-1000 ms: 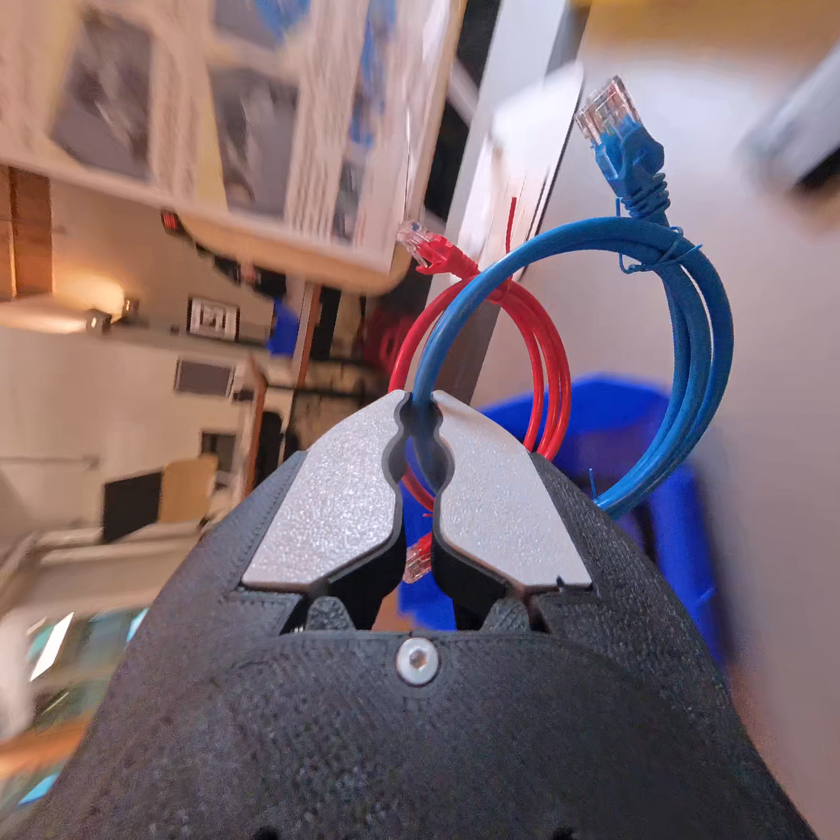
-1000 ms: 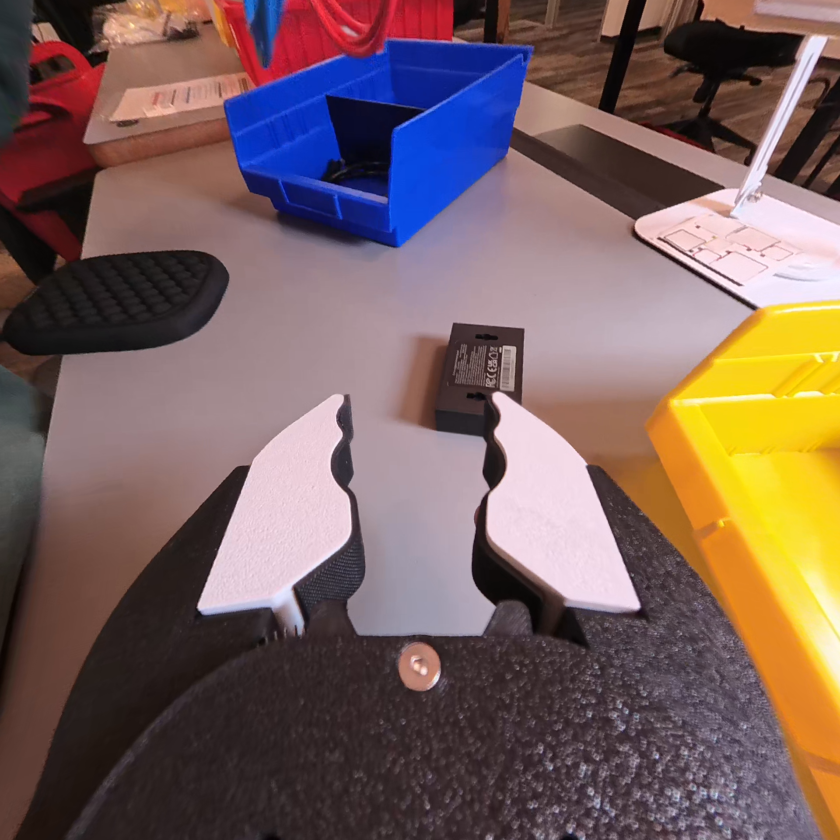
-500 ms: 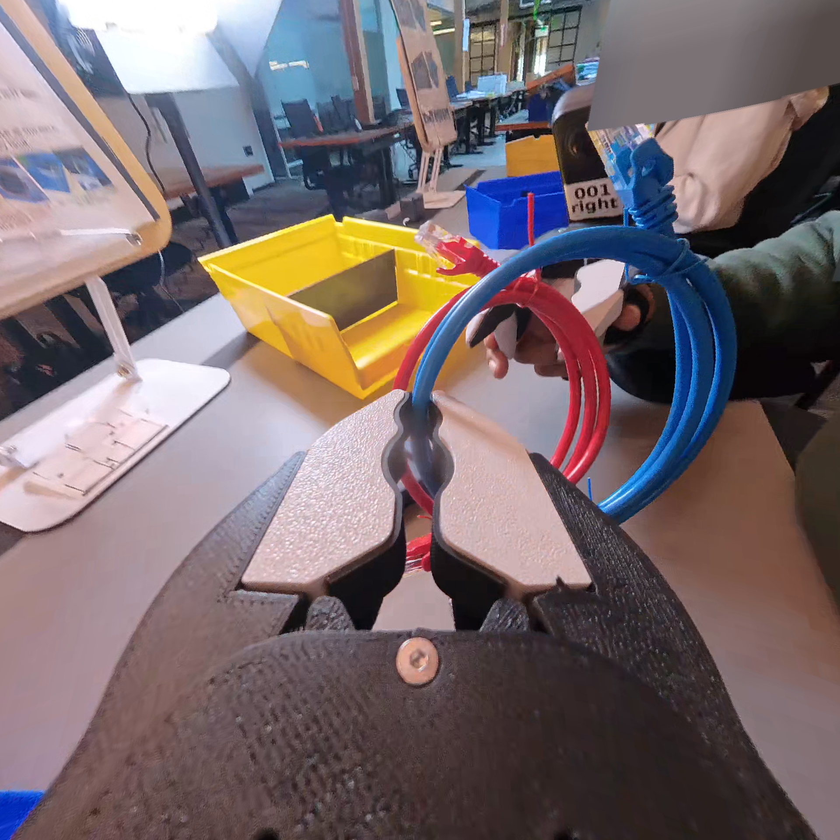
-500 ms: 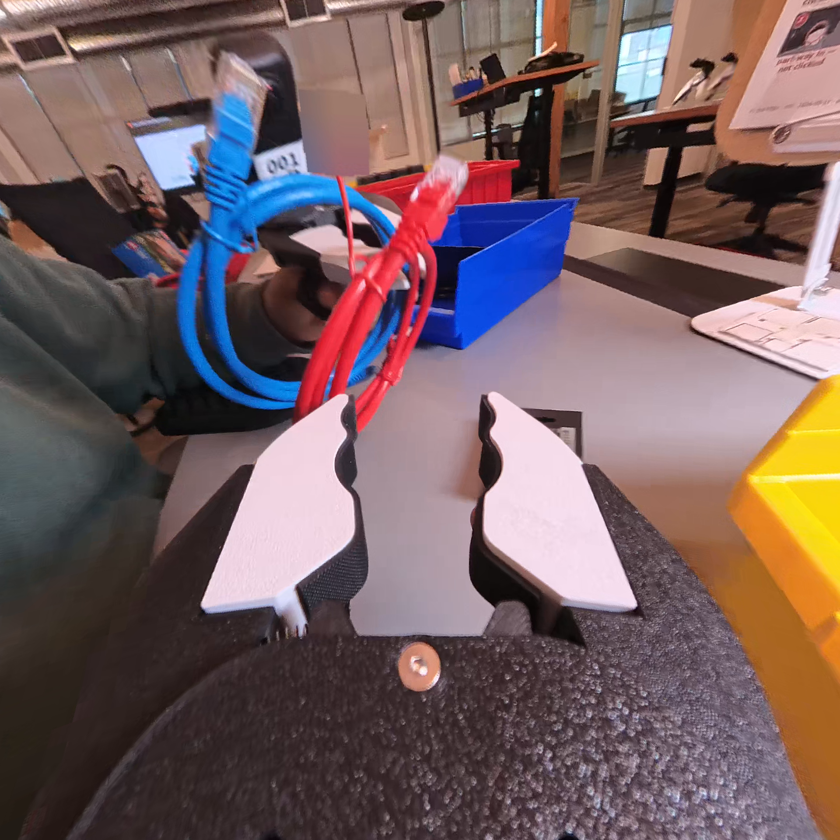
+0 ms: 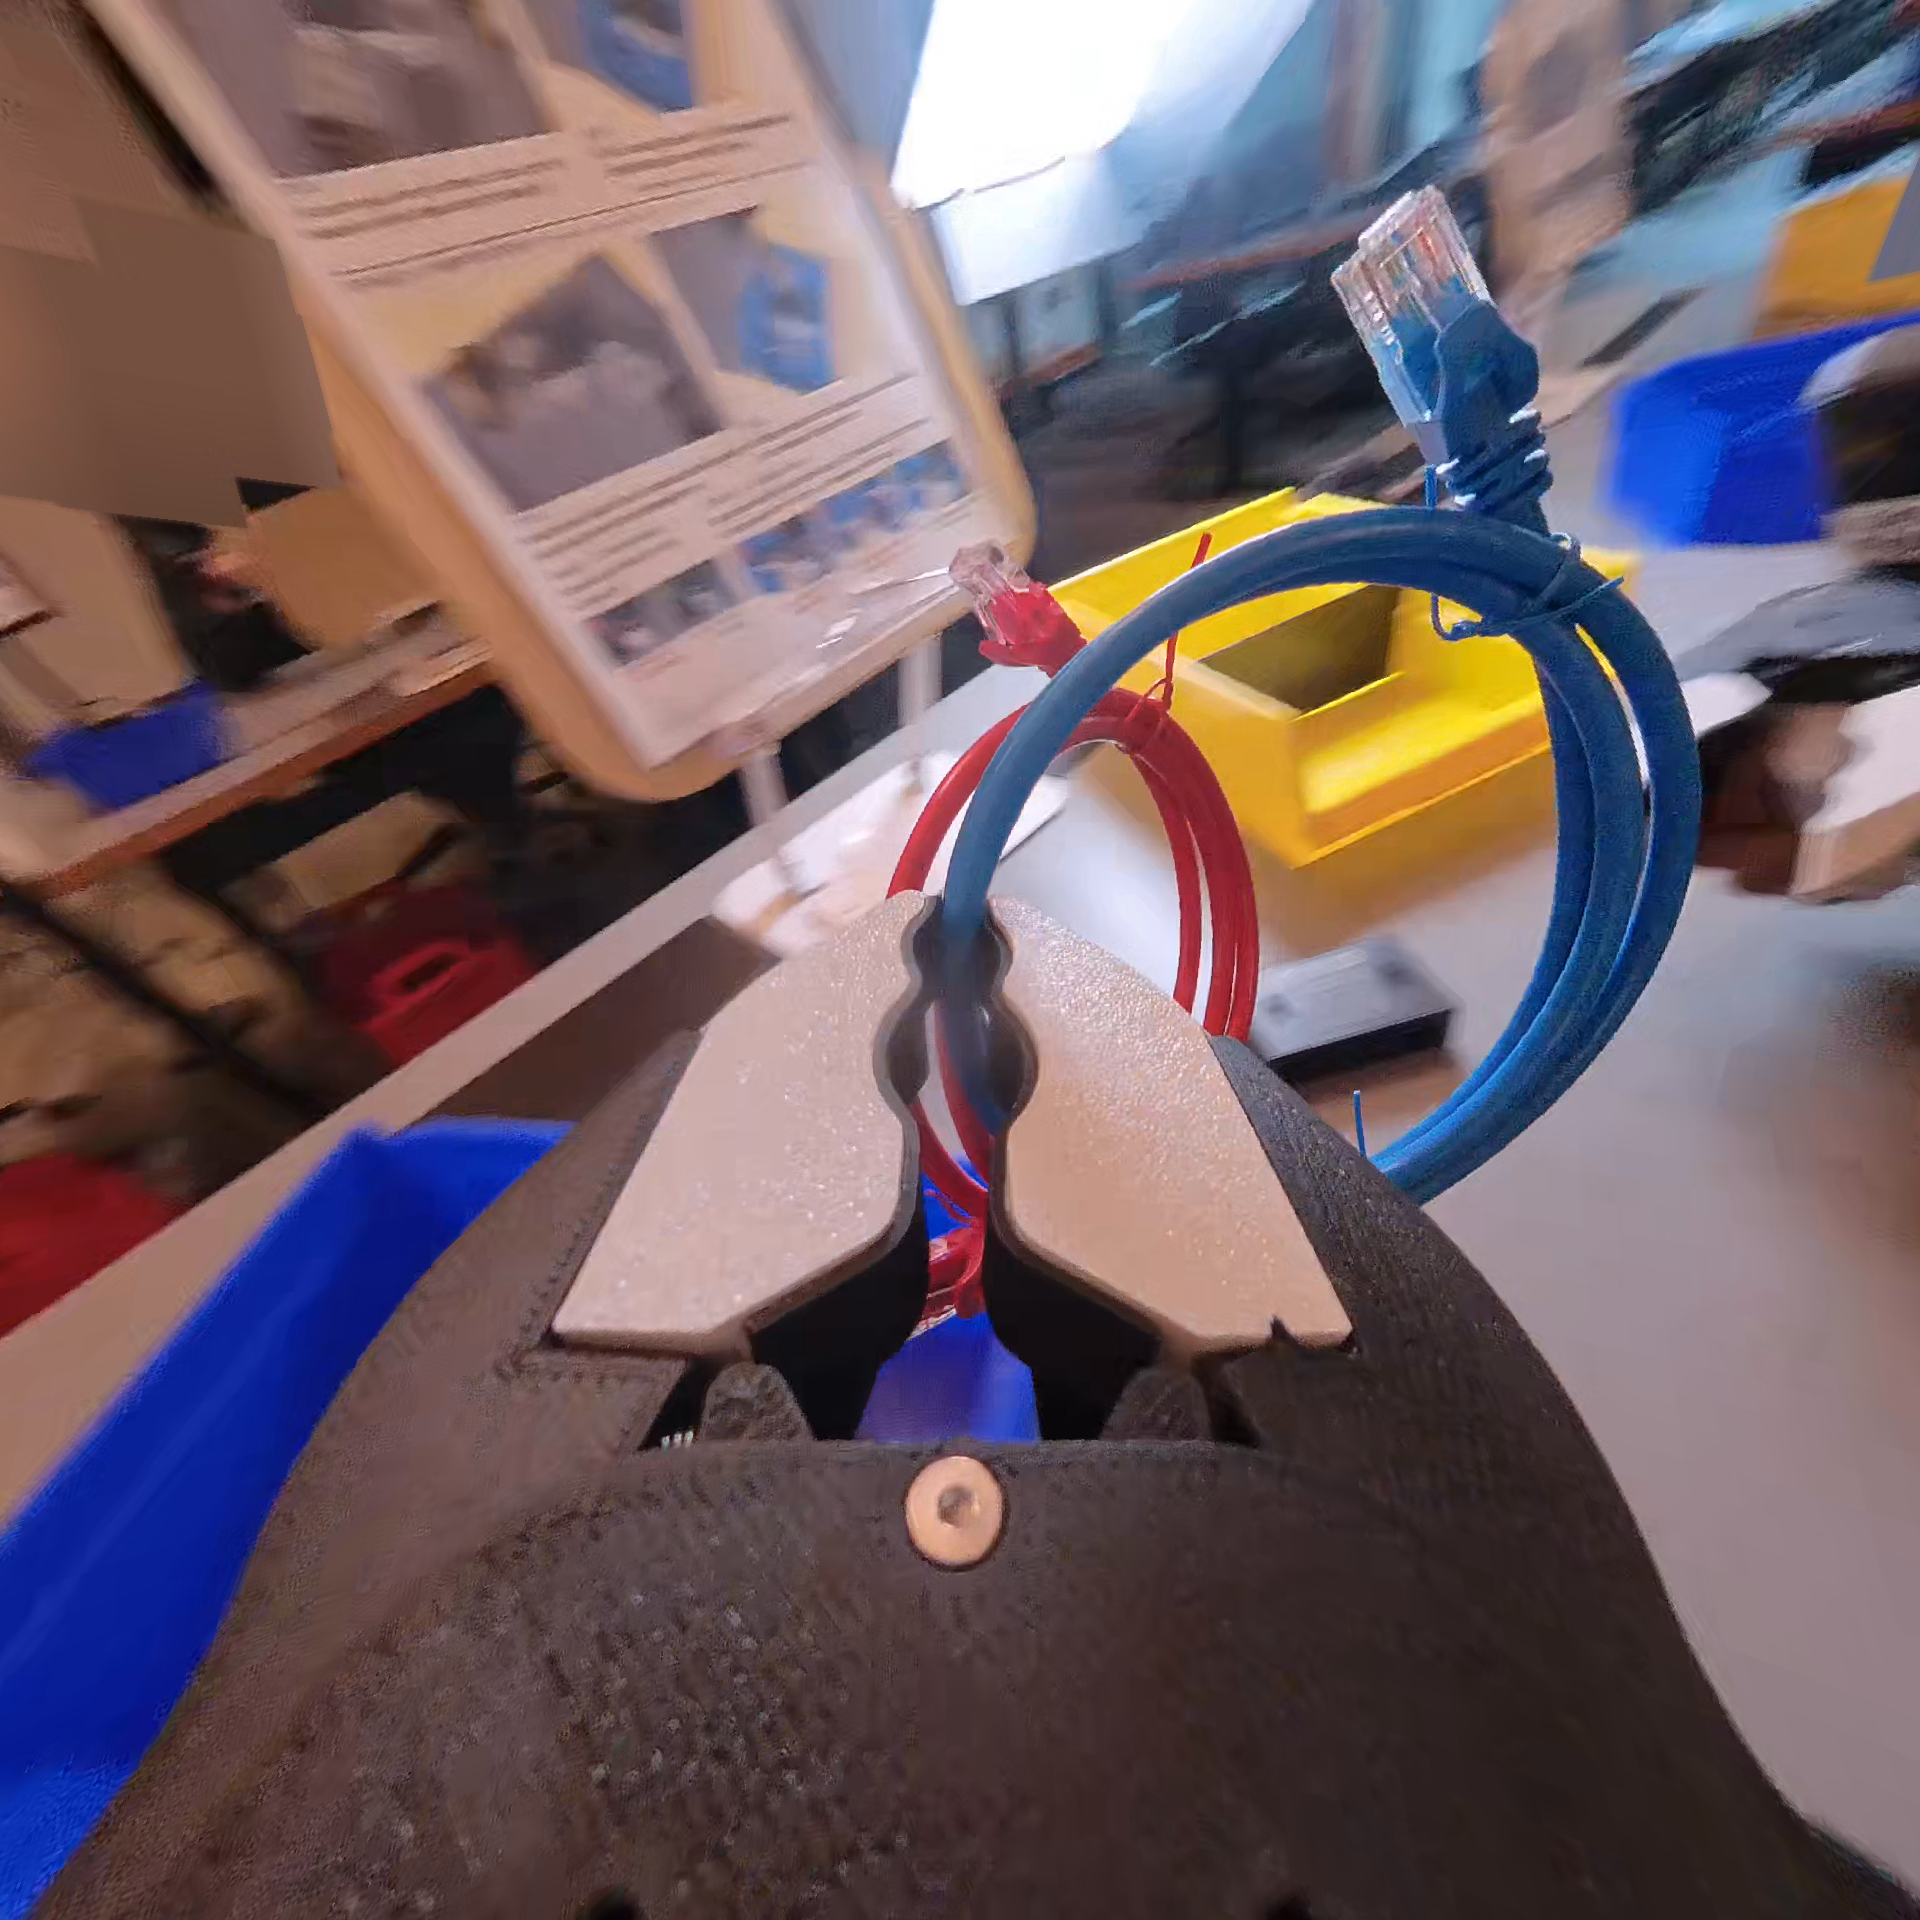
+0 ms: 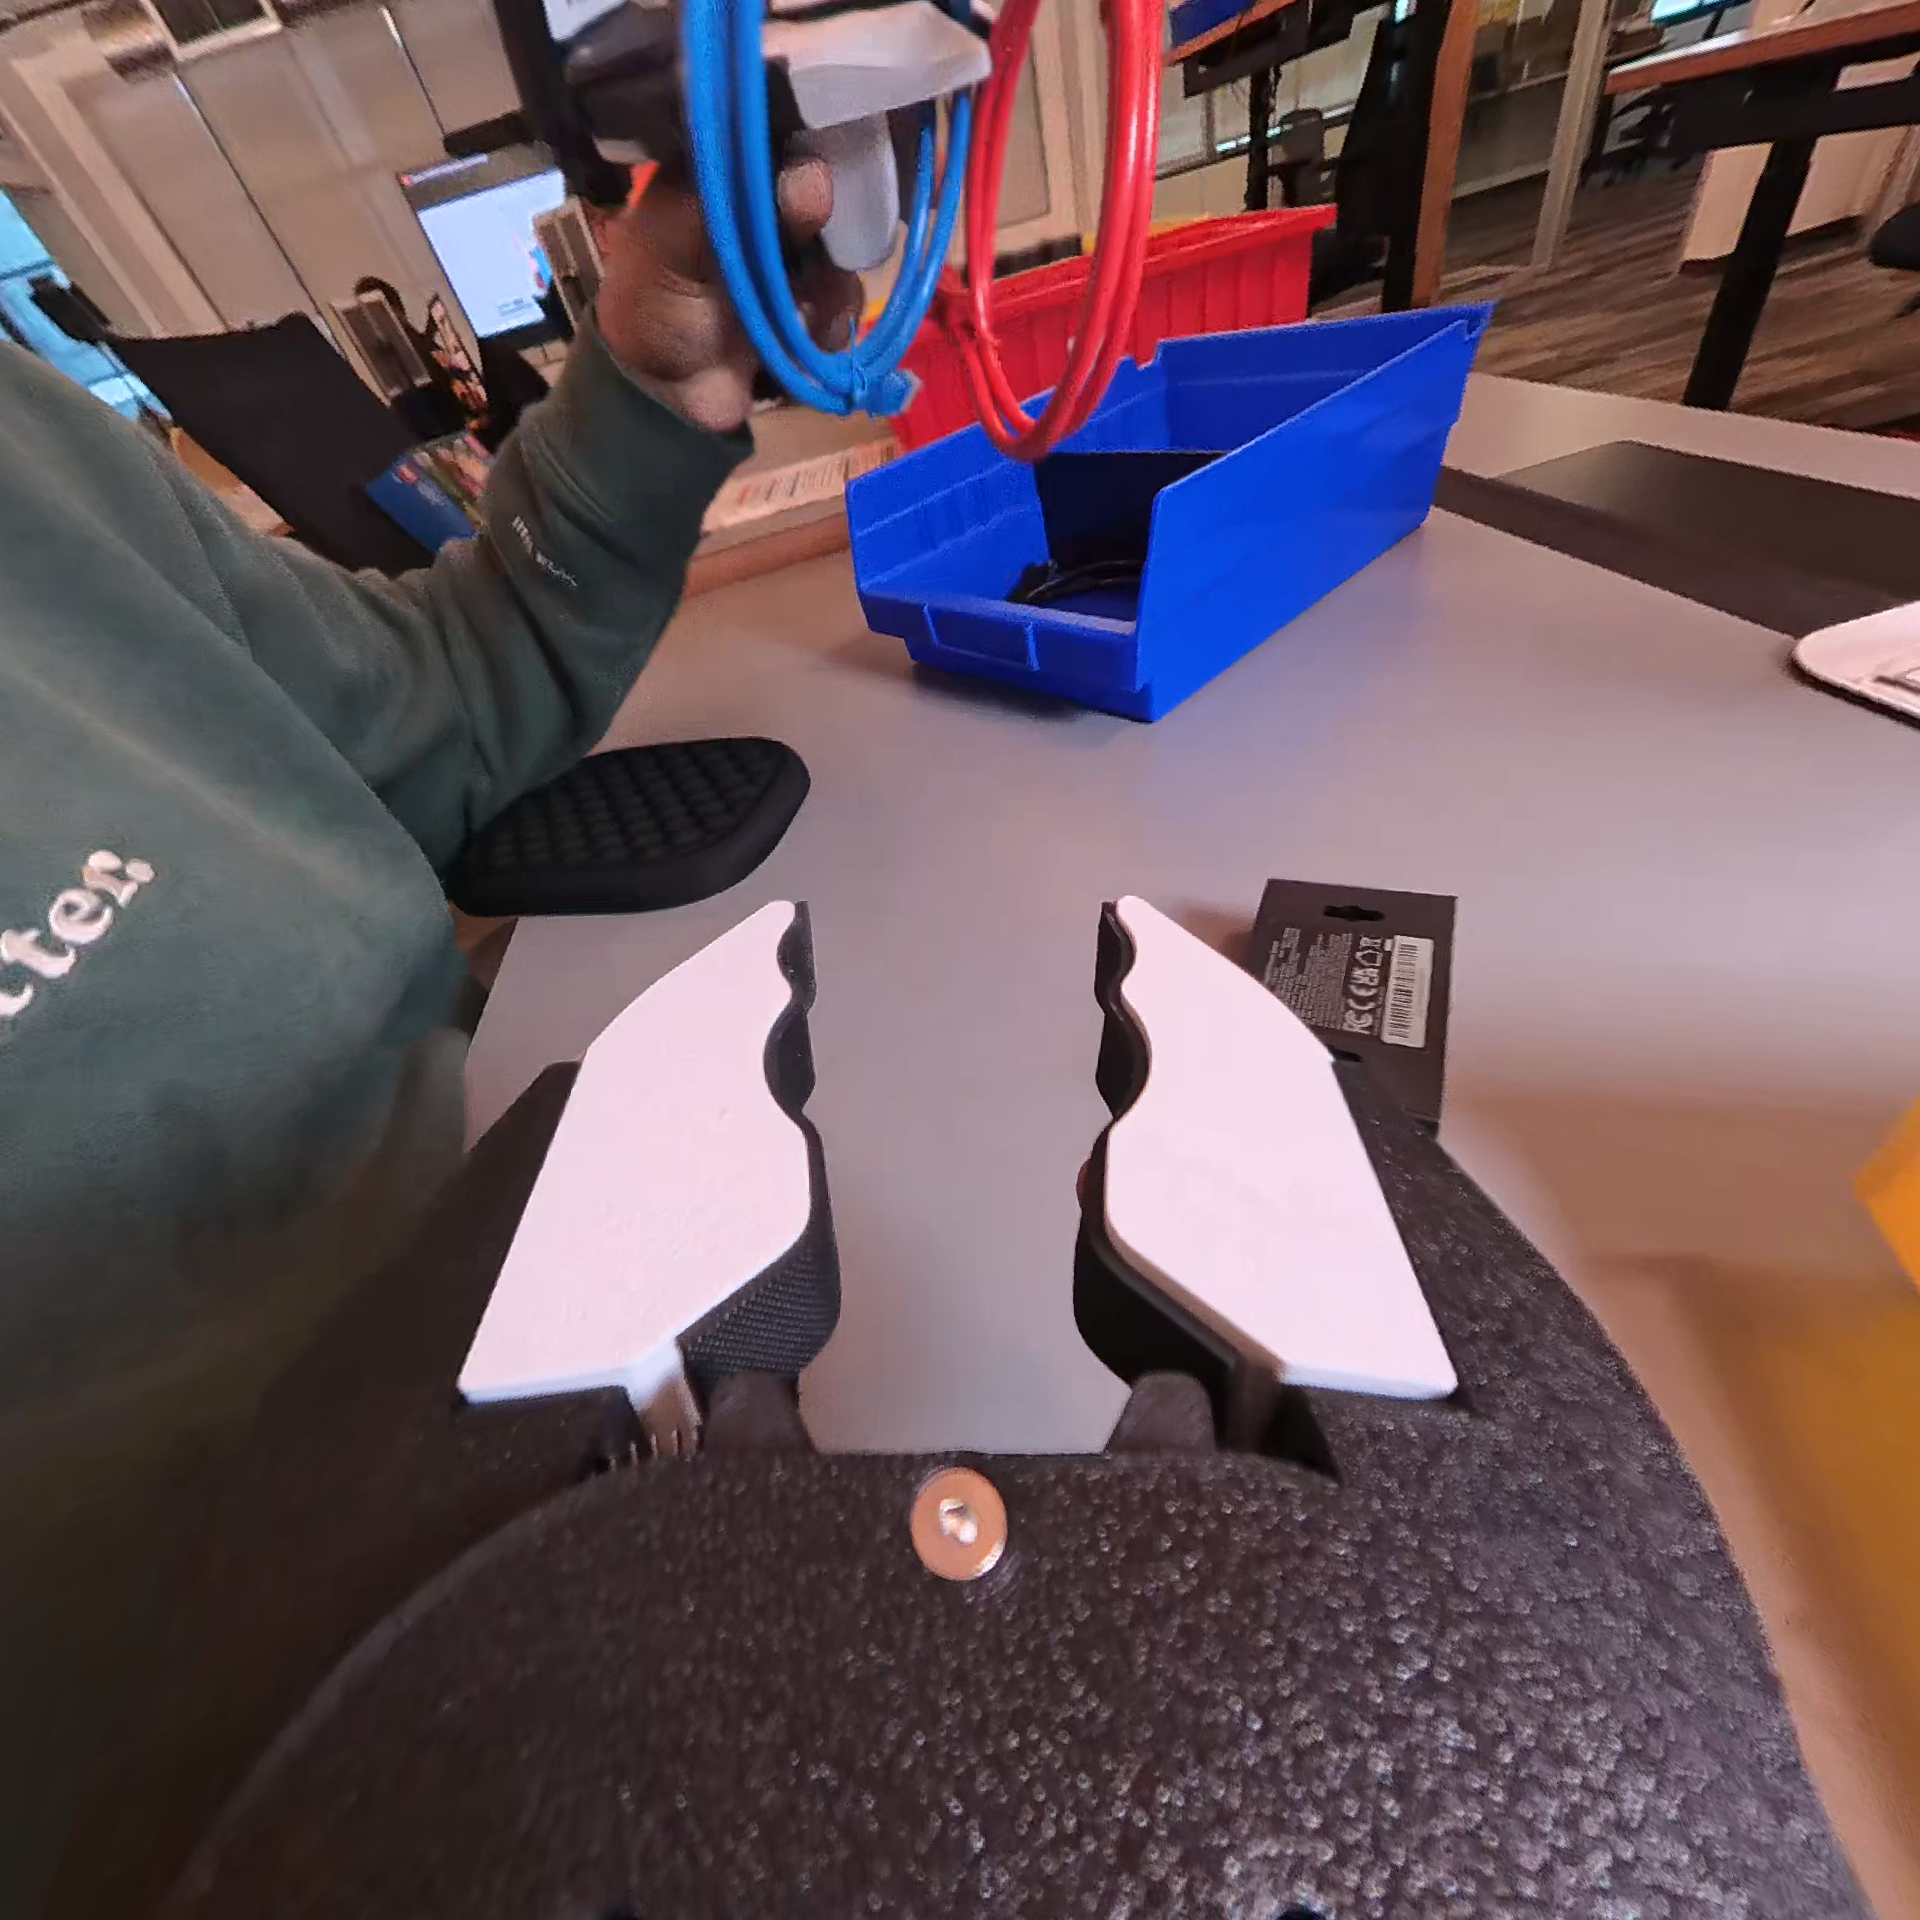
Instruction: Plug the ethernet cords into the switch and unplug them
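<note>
My left gripper is shut on a coiled blue ethernet cord and a coiled red ethernet cord, both held in the air. Each coil is tied, with a clear plug sticking up. In the right wrist view the same blue coil and red coil hang high above the grey table. My right gripper is open and empty, low over the table. The black switch lies label side up just right of its right finger; it also shows in the left wrist view.
A blue bin with a black cable inside stands on the table's far side, a red bin behind it. A yellow bin stands beyond the switch. A black padded rest sits left. A person's green sleeve fills the left. A poster stand stands behind. Some 25 cm of space lies between my two pairs of fingers.
The left gripper has swung up and away with both coils, which now hang higher in the right wrist view. The right gripper has tilted down toward the table; the switch sits to its right.
</note>
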Available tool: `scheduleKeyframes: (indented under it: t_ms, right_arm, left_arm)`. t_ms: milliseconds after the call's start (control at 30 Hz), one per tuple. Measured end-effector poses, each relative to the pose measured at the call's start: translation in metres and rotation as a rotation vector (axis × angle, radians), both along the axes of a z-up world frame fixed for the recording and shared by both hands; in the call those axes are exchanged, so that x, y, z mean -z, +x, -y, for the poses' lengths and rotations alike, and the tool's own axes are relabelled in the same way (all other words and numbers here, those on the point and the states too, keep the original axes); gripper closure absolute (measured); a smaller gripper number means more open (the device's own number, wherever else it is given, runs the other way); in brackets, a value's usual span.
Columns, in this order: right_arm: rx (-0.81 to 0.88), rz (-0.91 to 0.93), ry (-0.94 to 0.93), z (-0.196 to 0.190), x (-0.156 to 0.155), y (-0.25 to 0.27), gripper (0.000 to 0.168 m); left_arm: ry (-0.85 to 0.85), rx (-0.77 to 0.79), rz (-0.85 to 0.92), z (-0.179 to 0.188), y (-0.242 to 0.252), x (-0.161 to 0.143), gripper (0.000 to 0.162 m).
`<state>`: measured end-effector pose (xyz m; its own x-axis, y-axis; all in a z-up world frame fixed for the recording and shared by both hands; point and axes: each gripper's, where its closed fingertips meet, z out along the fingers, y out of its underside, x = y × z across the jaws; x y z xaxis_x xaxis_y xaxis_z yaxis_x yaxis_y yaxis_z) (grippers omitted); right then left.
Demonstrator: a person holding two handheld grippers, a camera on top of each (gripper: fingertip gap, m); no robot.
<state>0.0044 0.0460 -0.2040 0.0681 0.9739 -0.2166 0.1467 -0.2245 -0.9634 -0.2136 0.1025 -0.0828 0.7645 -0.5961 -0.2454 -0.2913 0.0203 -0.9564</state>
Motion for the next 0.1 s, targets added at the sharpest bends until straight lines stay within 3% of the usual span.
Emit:
scheduleKeyframes:
  t_ms: [100]
  right_arm:
    - [0.014,-0.020,-0.009,-0.002,-0.005,0.006,0.117]
  left_arm:
    - [-0.076,-0.196,-0.171,-0.010,-0.066,-0.001,0.156]
